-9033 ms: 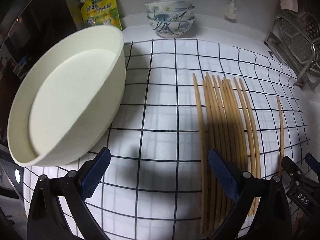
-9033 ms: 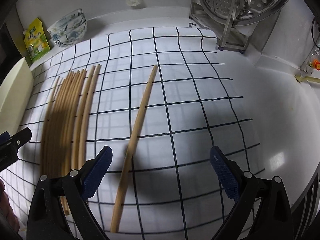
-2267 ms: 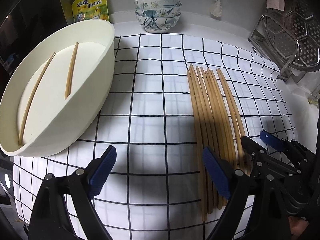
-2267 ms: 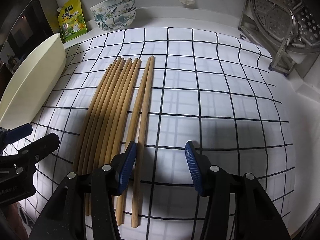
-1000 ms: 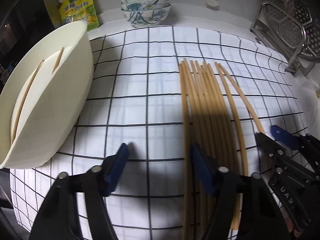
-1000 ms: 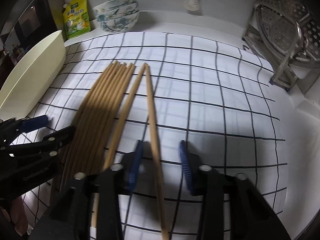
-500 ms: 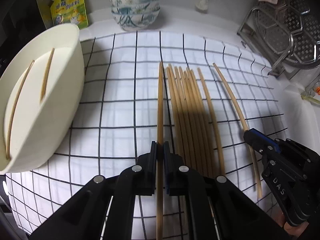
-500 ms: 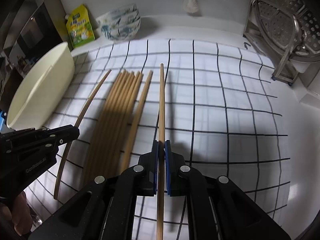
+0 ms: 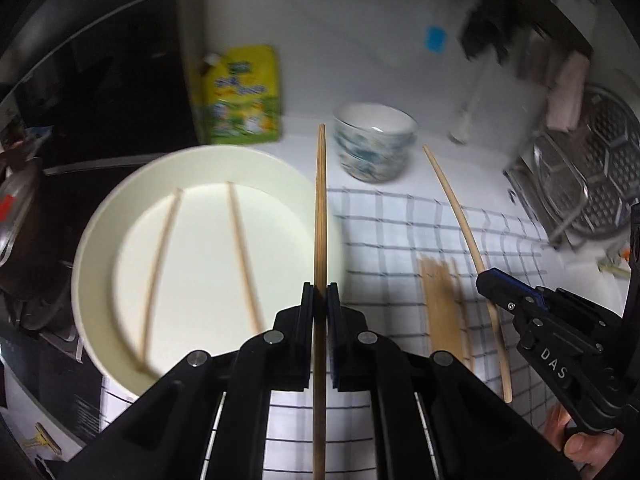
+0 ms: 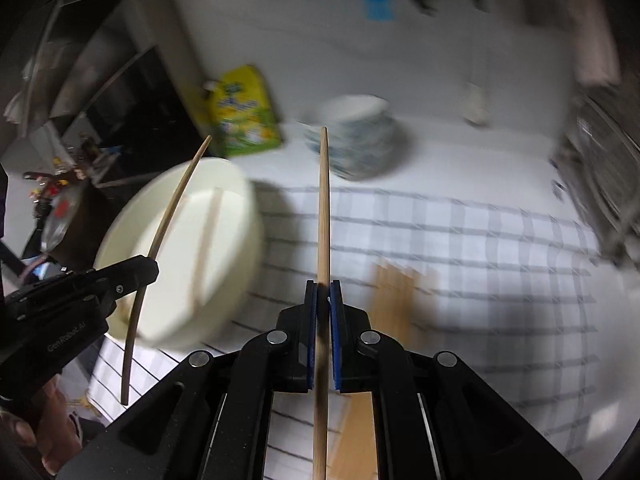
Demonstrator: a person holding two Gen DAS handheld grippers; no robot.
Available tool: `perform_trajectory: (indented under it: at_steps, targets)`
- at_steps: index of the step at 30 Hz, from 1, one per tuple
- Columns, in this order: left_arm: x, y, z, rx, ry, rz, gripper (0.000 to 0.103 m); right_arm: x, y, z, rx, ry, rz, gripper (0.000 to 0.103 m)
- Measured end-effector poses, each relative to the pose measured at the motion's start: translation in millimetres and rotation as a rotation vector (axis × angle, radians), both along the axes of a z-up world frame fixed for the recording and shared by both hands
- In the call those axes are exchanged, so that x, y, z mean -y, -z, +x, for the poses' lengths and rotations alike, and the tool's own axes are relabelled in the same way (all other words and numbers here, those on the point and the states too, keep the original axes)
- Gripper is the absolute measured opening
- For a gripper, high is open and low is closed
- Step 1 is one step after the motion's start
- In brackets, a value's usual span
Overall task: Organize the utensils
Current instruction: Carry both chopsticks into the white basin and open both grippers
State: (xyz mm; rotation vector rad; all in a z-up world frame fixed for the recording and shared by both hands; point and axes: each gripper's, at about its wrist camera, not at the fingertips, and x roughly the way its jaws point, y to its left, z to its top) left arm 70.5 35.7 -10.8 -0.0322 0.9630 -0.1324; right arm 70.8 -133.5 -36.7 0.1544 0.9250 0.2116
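Two chopsticks [image 9: 240, 256] already lay in the cream bowl [image 9: 100, 248] ahead-left of the left claw [image 9: 320, 300], each claw, the right claw [image 10: 323, 300] too, was clenched on one more, and a bundle [image 9: 440, 304] remained on the worktop [image 9: 520, 240] between them.

Two black handheld grippers are raised side by side, both angled downward. The left gripper [image 9: 320, 300] has its jaws pressed together on a thin wooden chopstick [image 9: 320, 216]. The right gripper [image 10: 323, 300] is likewise clamped on a second chopstick [image 10: 323, 208]. Fingertips [image 9: 580, 446] of the person's right hand wrap its handle.
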Motion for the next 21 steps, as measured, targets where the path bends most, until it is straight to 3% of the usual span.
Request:
perform_trajectory:
  at_steps: [8, 14, 21]
  targets:
    - [-99, 1, 31, -0.006, -0.136, 0.01, 0.007, -103, -5, 57, -0.006, -0.135, 0.04, 0.006]
    - [-131, 28, 54, -0.059, -0.143, 0.004, 0.007, -153, 20, 83, -0.076, -0.167, 0.043, 0.006]
    - [-141, 55, 74, -0.108, -0.124, 0.007, 0.008, -168, 51, 101, -0.15, -0.136, 0.032, 0.006]
